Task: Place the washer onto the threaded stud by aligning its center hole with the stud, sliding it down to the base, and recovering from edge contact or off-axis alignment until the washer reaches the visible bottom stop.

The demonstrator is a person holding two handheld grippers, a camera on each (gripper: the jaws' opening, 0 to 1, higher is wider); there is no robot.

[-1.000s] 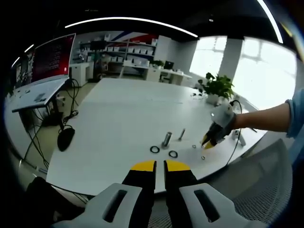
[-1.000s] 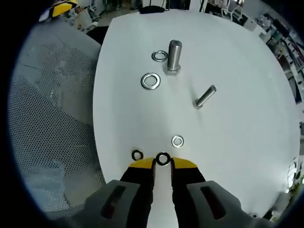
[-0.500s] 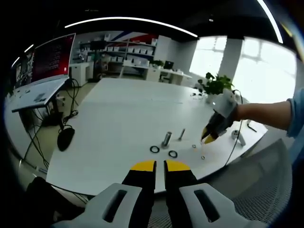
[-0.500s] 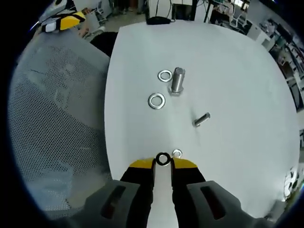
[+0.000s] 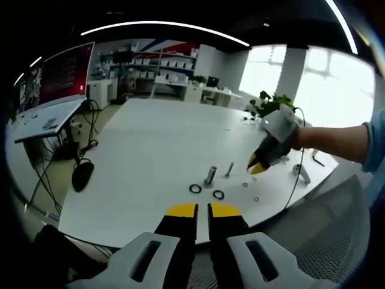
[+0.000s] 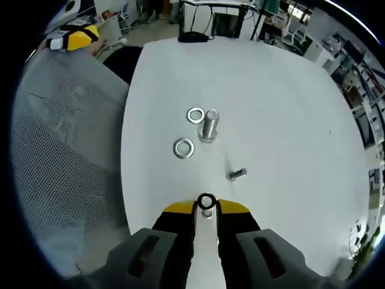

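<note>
Across the white surface, everything is placed around the upright stud, which stands on its hex head near the middle. Beside the surface's edge a grey mesh chair is seen, and a potted plant stands at the far side beyond the stud. The left tongs are held low, short of the near edge and well apart from the stud, with their yellow-tipped jaws almost closed and nothing between them. The right tongs are raised above the surface, near the stud but clear of it, and are closed on a small dark washer gripped at the tips. In the left gripper view the right tongs are seen hanging above and to the right of the stud. A second bolt lies on its side between the stud and the right tongs. Two larger washers lie flat: one just beside the stud, the other near it.
</note>
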